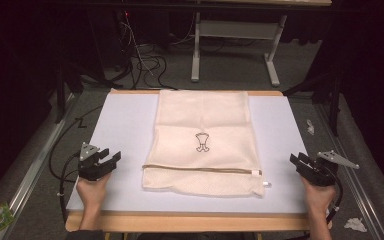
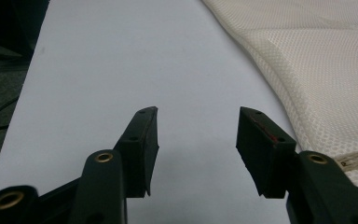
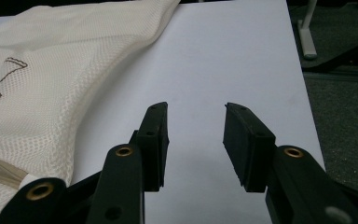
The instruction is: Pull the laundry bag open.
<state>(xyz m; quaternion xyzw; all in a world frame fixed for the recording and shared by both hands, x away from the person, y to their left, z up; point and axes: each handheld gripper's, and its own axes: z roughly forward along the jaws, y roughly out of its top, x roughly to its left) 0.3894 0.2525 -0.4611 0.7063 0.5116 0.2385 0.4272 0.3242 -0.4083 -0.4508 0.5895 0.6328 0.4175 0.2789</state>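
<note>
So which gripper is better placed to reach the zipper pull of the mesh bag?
Probably the right gripper: the zipper pull lies at the mesh laundry bag's near right corner, while the left gripper is beside the opposite edge.

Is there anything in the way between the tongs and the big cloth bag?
No. Just bare white table top lies between the mesh bag and the open left tongs, and between it and the open right tongs.
</note>
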